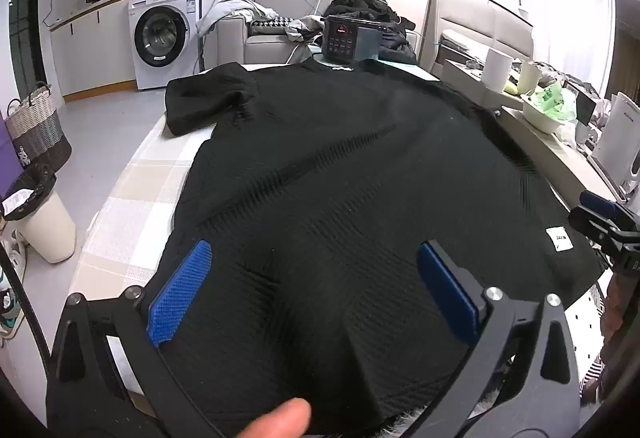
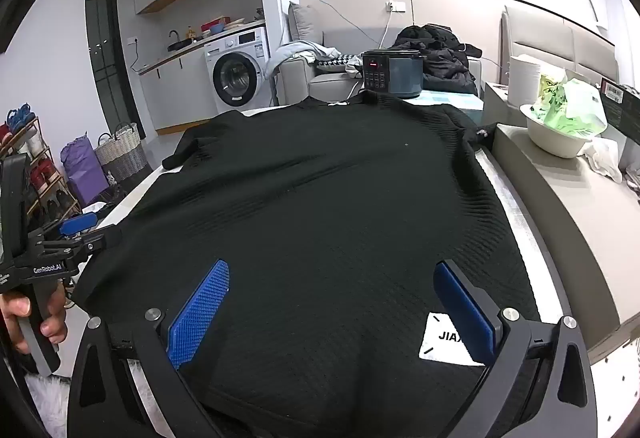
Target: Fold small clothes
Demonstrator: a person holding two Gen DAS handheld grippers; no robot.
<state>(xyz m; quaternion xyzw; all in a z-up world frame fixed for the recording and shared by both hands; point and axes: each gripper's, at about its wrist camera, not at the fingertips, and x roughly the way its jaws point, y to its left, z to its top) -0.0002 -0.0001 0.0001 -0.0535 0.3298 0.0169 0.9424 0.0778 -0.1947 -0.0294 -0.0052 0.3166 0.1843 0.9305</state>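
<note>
A black ribbed T-shirt lies spread flat on the table, collar at the far end, hem nearest me. Its left sleeve sticks out to the left. A white label sits on the near right part of the hem. My left gripper hovers over the hem's left half, blue pads wide apart, nothing between them. My right gripper stands open over the hem's right half, its right pad beside the label. Each gripper shows at the edge of the other's view, the left gripper held by a hand.
A dark rice cooker stands beyond the collar. To the right, a ledge holds a white bowl with a green bag and a paper roll. On the left floor are a washing machine, baskets and a bin.
</note>
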